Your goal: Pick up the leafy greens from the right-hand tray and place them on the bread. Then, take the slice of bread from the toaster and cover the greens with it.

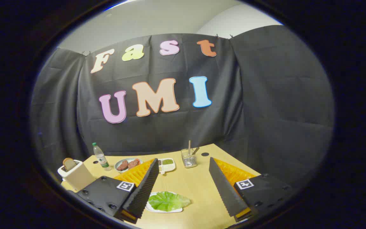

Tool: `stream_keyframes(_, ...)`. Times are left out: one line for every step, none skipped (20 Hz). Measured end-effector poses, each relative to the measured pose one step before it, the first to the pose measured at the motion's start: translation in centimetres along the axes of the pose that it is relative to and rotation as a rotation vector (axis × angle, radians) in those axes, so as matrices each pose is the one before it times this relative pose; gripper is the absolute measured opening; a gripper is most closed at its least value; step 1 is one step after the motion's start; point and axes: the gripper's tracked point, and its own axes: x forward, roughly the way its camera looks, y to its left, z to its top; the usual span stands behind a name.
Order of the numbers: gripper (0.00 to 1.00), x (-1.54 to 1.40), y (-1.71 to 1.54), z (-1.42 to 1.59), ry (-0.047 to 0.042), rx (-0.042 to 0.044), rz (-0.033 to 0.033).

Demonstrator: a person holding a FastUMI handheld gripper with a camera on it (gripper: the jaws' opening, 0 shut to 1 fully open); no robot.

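My jaws (183, 187) stand wide apart with nothing between the fingers, held above the near part of the wooden tabletop (199, 187). Down between them, closer to my left finger (143, 187), lies a broad leaf of leafy greens (167, 201) spread over a white plate (152, 208); the leaf covers nearly all of the plate, and I cannot tell whether bread lies beneath it. My left finger's edge overlaps the plate's left side in my view, while my right finger (226, 187) stands well apart from it, over bare tabletop. Far to the left, past my left finger, a white toaster (76, 175) stands with a slice of bread (69, 163) sticking upright out of its slot. Just right of the toaster and a little farther back is a clear plastic bottle (100, 156) with a green cap, standing upright. Beside it to the right sits a round plate of reddish-brown meat slices (128, 164), partly hidden by my left finger. Right of that, a small white divided tray (167, 165) holds something dark green in one compartment and something darker in the other. Farther right, beyond the gap between my fingers, a clear glass holder (189, 158) holds a few upright utensils. A small dark round mark (205, 154) sits on the tabletop just right of it.
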Motion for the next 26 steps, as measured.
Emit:
stream_keyframes(1.00,0.145,0.035,-0.098,0.00098,-0.00116,-0.00051)
stream_keyframes(1.00,0.218,0.018,-0.058,0.00142,-0.00096,-0.00038)
stream_keyframes(1.00,0.179,0.104,-0.139,0.00263,0.00054,0.00032)
stream_keyframes(1.00,0.194,0.108,-0.099,0.00399,0.00227,0.00109)
stream_keyframes(1.00,0.103,0.083,-0.150,0.00350,0.00278,0.00131)
stream_keyframes(1.00,0.117,0.056,0.003,0.00232,0.00231,0.00076)
stream_keyframes(1.00,0.030,0.026,-0.134,0.00127,0.00151,0.00064)
stream_keyframes(1.00,0.123,0.052,-0.080,0.00068,0.00078,-0.00103)
stream_keyframes(1.00,0.032,0.035,-0.028,-0.00050,0.00122,-0.00087)
stream_keyframes(1.00,0.029,-0.007,0.046,-0.00011,0.00127,-0.00086)
stream_keyframes(1.00,-0.018,-0.092,-0.093,0.00066,0.00064,-0.00193)
stream_keyframes(1.00,-0.054,0.007,-0.004,0.00088,0.00012,-0.00122)
stream_keyframes(1.00,-0.014,-0.047,-0.208,0.00212,-0.00011,-0.00140)
stream_keyframes(1.00,0.016,-0.068,0.001,0.00320,-0.00048,-0.00241)
stream_keyframes(1.00,0.036,-0.031,-0.227,0.00284,0.00016,-0.00103)
stream_keyframes(1.00,0.059,-0.040,-0.111,0.00397,0.00139,-0.00015)
stream_keyframes(1.00,-0.074,0.021,-0.104,0.00321,0.00101,0.00151)
stream_keyframes(1.00,0.020,-0.028,-0.059,0.00196,-0.00083,0.00102)
stream_keyframes(1.00,0.014,-0.143,-0.148,0.00221,-0.00340,-0.00101)
stream_keyframes(1.00,0.047,-0.094,-0.062,0.00336,-0.00269,-0.00076)
stream_keyframes(1.00,0.109,-0.044,-0.225,0.00237,-0.00091,0.00079)
stream_keyframes(1.00,0.176,-0.097,-0.155,0.00410,0.00018,0.00028)
stream_keyframes(1.00,0.102,-0.221,-0.298,0.00560,0.00153,0.00092)
stream_keyframes(1.00,0.226,-0.121,-0.259,0.00774,0.00110,0.00126)
stream_keyframes(1.00,0.309,-0.163,-0.426,0.01114,-0.00104,0.00141)
stream_keyframes(1.00,0.378,-0.169,-0.569,0.01609,-0.00254,0.00278)
